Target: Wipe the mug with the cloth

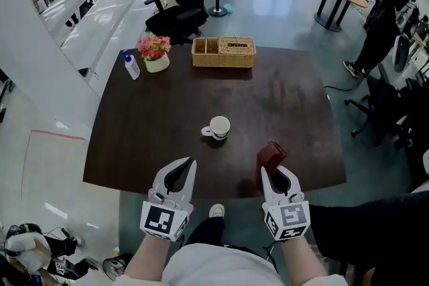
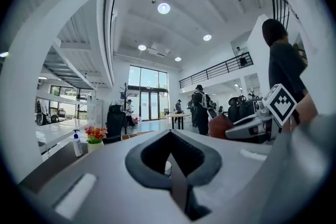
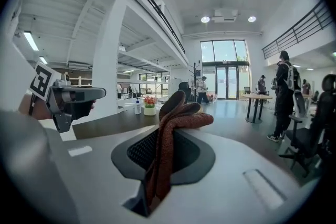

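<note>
Cloth (image 1: 271,156) sits bunched between the jaws of the right gripper (image 1: 278,174). They are closed on its lower folds, and a rust-red wad stands up past their tips. The left gripper (image 1: 177,171) holds nothing, and its jaws are pressed together. Both grippers hover at the near edge of the desk (image 1: 134,144).

The mug (image 1: 218,127) stands upright on the desk a little beyond them, between the 2 grippers, with its handle toward our left. It is free of both grippers. A basket (image 1: 224,52), a flower pot (image 1: 155,53) and a bottle (image 1: 131,65) sit well apart from it along the far side.

We judge that wiping has not begun. The main risk is that nothing steadies the mug. If we push the cloth against its side, it may skid across the smooth desk or tip over. The left jaws would have to part before they could brace it, and a grip on the thin rim or the small handle might slip.

The wad is also loose. If it drags on the ceramic it could pull out of the jaws, and then bare jaw tips would knock the mug.
</note>
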Demonstrator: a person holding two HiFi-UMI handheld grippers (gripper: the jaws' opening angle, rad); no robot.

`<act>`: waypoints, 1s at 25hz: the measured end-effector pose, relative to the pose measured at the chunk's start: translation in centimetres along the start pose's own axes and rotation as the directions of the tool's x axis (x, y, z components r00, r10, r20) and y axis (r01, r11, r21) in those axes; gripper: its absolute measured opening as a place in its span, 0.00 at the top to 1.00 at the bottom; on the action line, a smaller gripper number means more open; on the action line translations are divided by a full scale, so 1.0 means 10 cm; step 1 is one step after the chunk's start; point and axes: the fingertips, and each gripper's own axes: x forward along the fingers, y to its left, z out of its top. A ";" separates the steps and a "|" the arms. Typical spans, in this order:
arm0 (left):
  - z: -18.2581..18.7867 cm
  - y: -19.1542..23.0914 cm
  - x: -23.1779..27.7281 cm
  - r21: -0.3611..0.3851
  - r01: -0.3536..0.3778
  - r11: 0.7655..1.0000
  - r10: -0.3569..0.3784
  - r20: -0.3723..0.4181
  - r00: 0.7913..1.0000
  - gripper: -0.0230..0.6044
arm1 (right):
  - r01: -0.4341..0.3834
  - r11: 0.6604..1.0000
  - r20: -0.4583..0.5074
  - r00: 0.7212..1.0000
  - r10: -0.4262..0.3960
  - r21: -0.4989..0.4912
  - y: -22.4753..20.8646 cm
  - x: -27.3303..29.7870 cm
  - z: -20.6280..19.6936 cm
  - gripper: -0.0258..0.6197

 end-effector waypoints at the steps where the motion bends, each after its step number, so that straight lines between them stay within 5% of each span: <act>1: 0.05 -0.11 -0.14 0.001 -0.006 1.000 0.006 0.002 1.000 0.96 | -0.003 1.000 0.006 1.000 0.003 -0.004 0.05 -0.17 0.00 0.84; 15: 0.15 -1.42 -1.85 0.048 -0.086 0.995 0.086 0.003 0.996 0.96 | -0.047 0.997 0.052 0.997 0.050 -0.057 0.76 -2.14 -0.29 0.84; 25: 0.16 -1.65 -2.25 0.096 -0.072 0.993 0.074 -0.024 0.997 0.96 | -0.051 0.996 0.085 0.995 0.058 -0.079 1.05 -2.58 -0.32 0.84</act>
